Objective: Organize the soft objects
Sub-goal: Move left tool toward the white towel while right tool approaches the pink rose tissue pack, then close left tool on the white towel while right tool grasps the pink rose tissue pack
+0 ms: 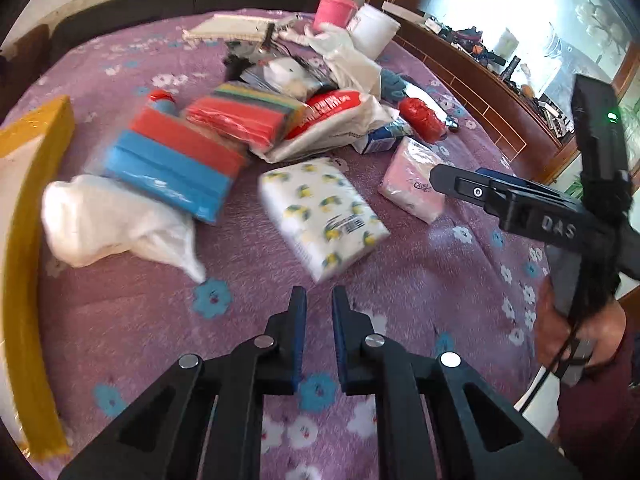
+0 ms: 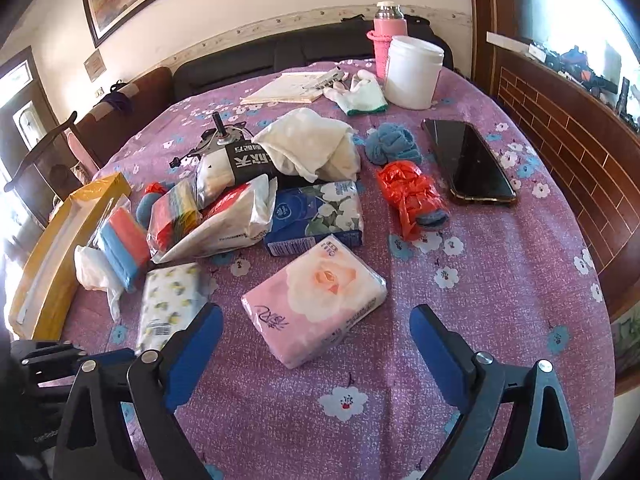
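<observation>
A lemon-print tissue pack (image 1: 322, 216) lies on the purple flowered cloth just ahead of my left gripper (image 1: 319, 300), whose jaws stand a narrow gap apart and hold nothing. The pack also shows in the right wrist view (image 2: 170, 300). A pink rose tissue pack (image 2: 316, 308) lies between and just ahead of my right gripper's (image 2: 316, 332) wide-open jaws, untouched. In the left wrist view it (image 1: 412, 184) sits by the right gripper (image 1: 460, 186). Sponge packs (image 1: 172, 160), a white bag (image 1: 112, 224), a blue tissue pack (image 2: 316, 216) and a white cloth (image 2: 312, 144) lie beyond.
A yellow box (image 2: 64, 240) stands at the table's left edge. A phone (image 2: 468, 160), a red plastic bag (image 2: 412, 196), a blue cloth (image 2: 394, 146), a white tub (image 2: 414, 72), a pink bottle (image 2: 386, 28), gloves (image 2: 360, 94) and a small motor (image 2: 218, 136) lie farther back.
</observation>
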{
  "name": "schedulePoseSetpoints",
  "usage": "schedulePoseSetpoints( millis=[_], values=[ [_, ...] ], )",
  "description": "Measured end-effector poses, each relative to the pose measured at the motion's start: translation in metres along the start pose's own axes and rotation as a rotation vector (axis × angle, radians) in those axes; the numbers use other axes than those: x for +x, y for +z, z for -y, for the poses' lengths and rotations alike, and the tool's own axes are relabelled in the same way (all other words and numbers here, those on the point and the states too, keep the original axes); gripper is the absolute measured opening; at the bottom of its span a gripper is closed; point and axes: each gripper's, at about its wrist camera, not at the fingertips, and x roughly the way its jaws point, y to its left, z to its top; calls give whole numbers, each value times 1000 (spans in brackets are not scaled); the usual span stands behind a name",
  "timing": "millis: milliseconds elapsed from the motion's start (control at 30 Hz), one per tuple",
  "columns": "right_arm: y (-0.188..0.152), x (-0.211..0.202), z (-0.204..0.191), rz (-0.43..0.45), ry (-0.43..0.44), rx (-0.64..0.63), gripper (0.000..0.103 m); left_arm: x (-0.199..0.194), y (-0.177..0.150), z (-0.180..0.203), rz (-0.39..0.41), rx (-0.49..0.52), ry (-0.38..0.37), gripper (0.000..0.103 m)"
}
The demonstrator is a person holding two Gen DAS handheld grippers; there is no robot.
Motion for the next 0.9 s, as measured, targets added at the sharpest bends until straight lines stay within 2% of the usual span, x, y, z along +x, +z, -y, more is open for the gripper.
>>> schedulePoseSetpoints(
  millis=[33,67,100,167,233,333,400,467,500,600,700,800,900],
  values=[
    [0,0,1,-7,9,6,96,-6,-1,-4,8,-14,-9,13],
    [1,2,1,-16,22,14,96,-12,-2,-9,21,-34,-19,20],
    [2,4,1,-27,38,28,96,-16,-1,-12,30,-44,-19,34],
    [5,12,1,-54,76,69,96,-20,3,-13,57,-45,-1,48],
    [9,19,-1,-70,88,105,96,-17,9,-12,57,-51,10,48],
    [16,28,-12,-74,48,115,96,-21,14,-15,71,-85,-1,50],
    [18,34,-19,-80,21,96,93,-26,15,-24,86,-100,37,60],
    [18,40,-22,-88,-9,76,77,-31,13,-37,99,-112,99,63],
    [16,42,-22,-95,-21,71,64,-33,11,-45,100,-125,122,63],
    [12,45,-13,-103,2,96,63,-36,9,-64,99,-160,154,66],
    [11,42,-10,-100,-15,92,64,-30,16,-72,95,-168,174,71],
    [10,40,-9,-98,-8,87,64,-14,29,-73,78,-150,201,79],
    [9,39,-8,-94,-7,77,64,8,37,-77,39,-163,209,82]
  ],
)
